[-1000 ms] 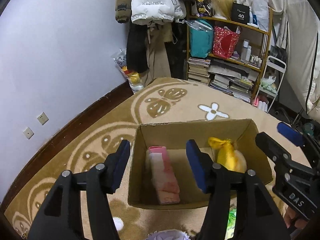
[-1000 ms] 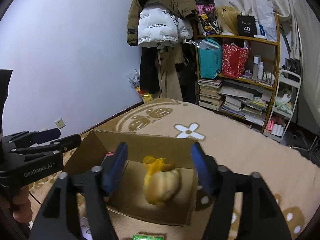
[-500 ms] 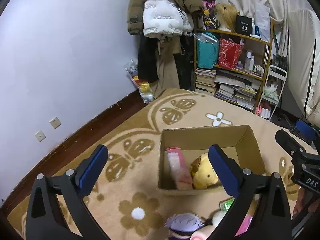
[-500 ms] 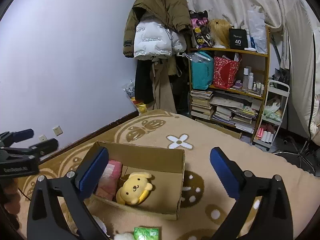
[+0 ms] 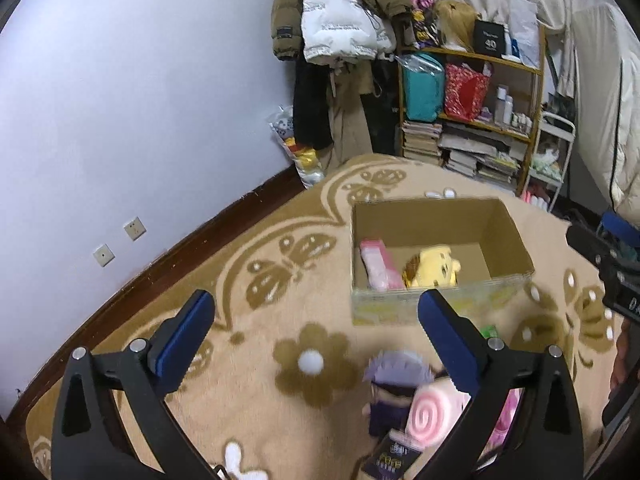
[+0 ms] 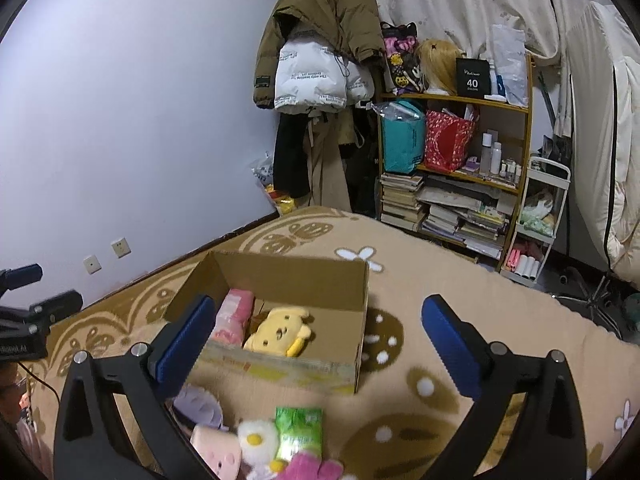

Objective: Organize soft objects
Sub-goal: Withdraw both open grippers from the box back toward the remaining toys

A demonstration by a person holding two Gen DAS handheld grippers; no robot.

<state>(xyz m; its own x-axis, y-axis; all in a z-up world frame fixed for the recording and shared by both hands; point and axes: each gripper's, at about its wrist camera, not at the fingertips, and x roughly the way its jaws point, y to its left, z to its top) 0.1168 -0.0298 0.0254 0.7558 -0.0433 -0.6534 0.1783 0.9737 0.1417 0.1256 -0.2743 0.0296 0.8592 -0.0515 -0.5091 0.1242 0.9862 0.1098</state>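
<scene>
1. Left wrist view: the left gripper [image 5: 316, 316] is hanging over the patterned carpet [image 5: 280, 276] with its jaws standing wide and nothing between the blue pads.
2. Ahead of it the cardboard box [image 5: 440, 308] is sitting open on the carpet, and inside are lying a pink soft item [image 5: 378, 266] along the left wall and a yellow plush [image 5: 434, 268] just beside it, touching or nearly so.
3. Near the bottom of this view a purple-haired doll [image 5: 394, 376] is lying on the carpet in front of the box, with a pink swirl plush [image 5: 434, 412] against it (both a little blurred).
4. At the right edge the right gripper [image 5: 608, 256] is poking in, dark and only partly in view.
5. Over in the right wrist view, the right gripper [image 6: 316, 320] is also hovering with jaws spread wide, holding nothing.
6. From here the box [image 6: 280, 372] is showing the same pair: pink item [image 6: 236, 316] at left, yellow plush [image 6: 280, 332] face up beside it.
7. In front of the box are waiting a green packet [image 6: 298, 432], a white flower plush [image 6: 258, 440], a pink fuzzy toy [image 6: 316, 468] and a pale pink plush [image 6: 216, 448], all bunched together on the carpet.
8. The left gripper [image 6: 28, 312] is peeking in at the far left (its hand is barely showing).
</scene>
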